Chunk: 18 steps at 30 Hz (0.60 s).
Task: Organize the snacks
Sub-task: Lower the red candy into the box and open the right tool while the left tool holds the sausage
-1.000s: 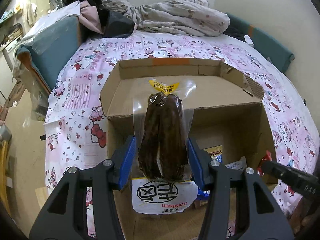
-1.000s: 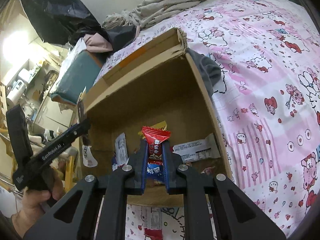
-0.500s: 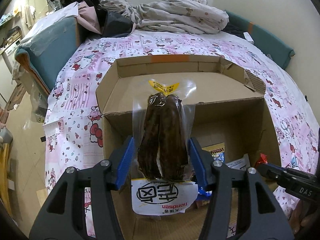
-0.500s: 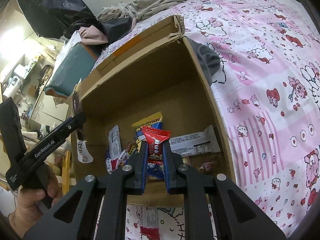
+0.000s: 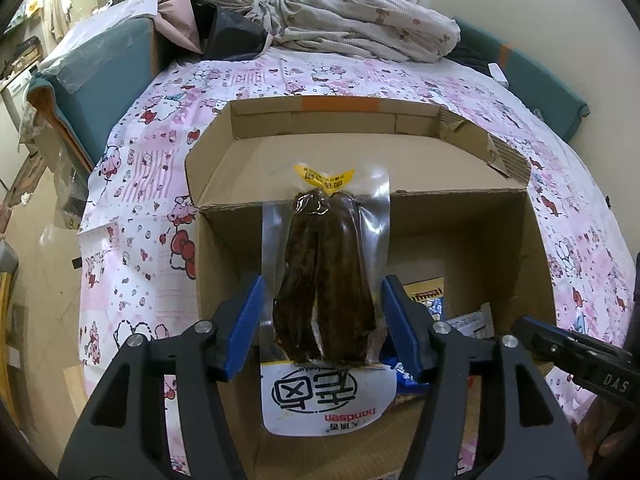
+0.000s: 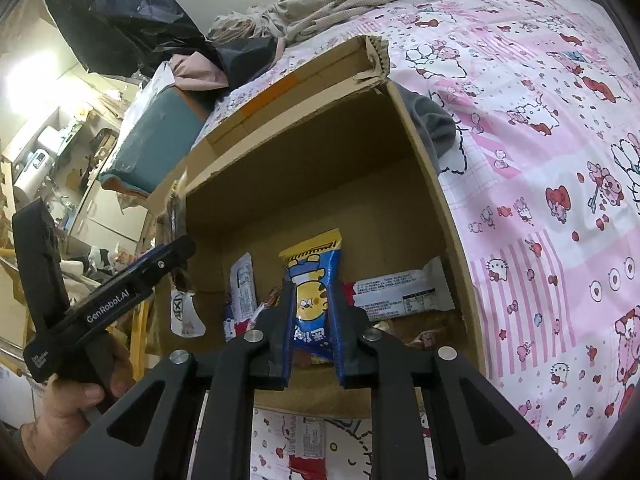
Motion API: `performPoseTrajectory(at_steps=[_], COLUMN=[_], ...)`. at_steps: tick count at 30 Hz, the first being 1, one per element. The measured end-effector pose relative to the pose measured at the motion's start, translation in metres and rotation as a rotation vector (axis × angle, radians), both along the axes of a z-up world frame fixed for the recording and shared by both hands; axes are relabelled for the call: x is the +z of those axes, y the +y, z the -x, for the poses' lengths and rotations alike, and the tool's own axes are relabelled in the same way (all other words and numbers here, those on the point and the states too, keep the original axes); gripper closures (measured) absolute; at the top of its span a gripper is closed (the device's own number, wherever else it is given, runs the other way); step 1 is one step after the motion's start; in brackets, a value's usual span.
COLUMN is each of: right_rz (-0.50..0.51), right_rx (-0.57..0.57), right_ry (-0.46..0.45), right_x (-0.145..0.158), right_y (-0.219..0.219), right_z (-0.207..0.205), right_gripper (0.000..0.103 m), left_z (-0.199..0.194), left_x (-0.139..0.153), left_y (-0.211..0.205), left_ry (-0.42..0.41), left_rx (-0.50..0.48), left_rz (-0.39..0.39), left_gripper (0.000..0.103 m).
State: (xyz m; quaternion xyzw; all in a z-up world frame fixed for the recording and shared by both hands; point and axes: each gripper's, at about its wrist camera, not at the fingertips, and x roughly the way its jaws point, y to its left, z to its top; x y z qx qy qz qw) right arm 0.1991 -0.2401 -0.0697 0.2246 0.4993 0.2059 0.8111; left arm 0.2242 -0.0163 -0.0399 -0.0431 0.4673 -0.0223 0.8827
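My left gripper (image 5: 322, 320) is shut on a clear vacuum pack of dark brown meat snack (image 5: 324, 280) with a yellow tag and white label, held upright over the near wall of an open cardboard box (image 5: 400, 216). My right gripper (image 6: 312, 316) is open and empty above the same box (image 6: 320, 184). Below it in the box lie a blue and yellow snack bag (image 6: 314, 292), a white wrapped bar (image 6: 400, 290) and a small white packet (image 6: 244, 284). The left gripper and its pack also show in the right wrist view (image 6: 120, 292).
The box sits on a bed with a pink cartoon sheet (image 6: 540, 160). Crumpled bedding (image 5: 360, 20) and dark bags lie at the far end. A teal padded block (image 5: 100, 72) stands left of the bed. More packets lie on the sheet by the box's near wall (image 6: 308, 444).
My right gripper has opened and let go of the red candy wrapper, which has dropped out of sight into the box. My left gripper still holds its pack, shifted slightly.
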Motion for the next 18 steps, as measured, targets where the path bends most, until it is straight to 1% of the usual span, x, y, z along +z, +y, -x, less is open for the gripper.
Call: performPoseTrajectory(at_steps=[1, 2, 3, 4, 6, 7, 9, 10, 11, 13, 18], right_rz=[-0.002, 0.0, 0.008, 0.009, 0.008, 0.015, 0.03, 0.034, 0.038, 0.053, 0.046], right_rx=[0.007, 0.012, 0.009, 0.006, 0.007, 0.007, 0.01, 0.008, 0.002, 0.001, -0.008], right_ry=[0.005, 0.01, 0.012, 0.012, 0.008, 0.003, -0.01, -0.016, -0.023, -0.033, -0.029], right_x=[0.0, 0.0, 0.0, 0.0, 0.002, 0.004, 0.007, 0.008, 0.009, 0.011, 0.014], right_y=[0.001, 0.002, 0.003, 0.003, 0.004, 0.004, 0.006, 0.006, 0.006, 0.006, 0.002], right_z=[-0.001, -0.001, -0.001, 0.0, 0.001, 0.001, 0.004, 0.005, 0.008, 0.012, 0.023], right_gripper=[0.082, 0.082, 0.082, 0.082, 0.082, 0.08, 0.069, 0.05, 0.038, 0.038, 0.038], left_z=[0.0, 0.0, 0.002, 0.003, 0.008, 0.01, 0.013, 0.016, 0.017, 0.021, 0.033], left_x=[0.0, 0.0, 0.002, 0.004, 0.01, 0.012, 0.016, 0.019, 0.021, 0.025, 0.033], left_y=[-0.001, -0.002, -0.004, -0.005, -0.004, -0.003, -0.002, -0.001, 0.0, 0.002, 0.001], left_ry=[0.017, 0.021, 0.01, 0.0, -0.028, -0.036, -0.042, -0.045, -0.047, -0.055, -0.072], left_rx=[-0.01, -0.018, -0.026, -0.027, -0.026, -0.025, -0.022, -0.019, -0.018, -0.019, -0.034], left_rz=[0.001, 0.004, 0.002, -0.003, -0.005, 0.001, 0.011, 0.017, 0.021, 0.026, 0.023], left_gripper=[0.038, 0.037, 0.031, 0.023, 0.014, 0.011, 0.01, 0.01, 0.01, 0.01, 0.01])
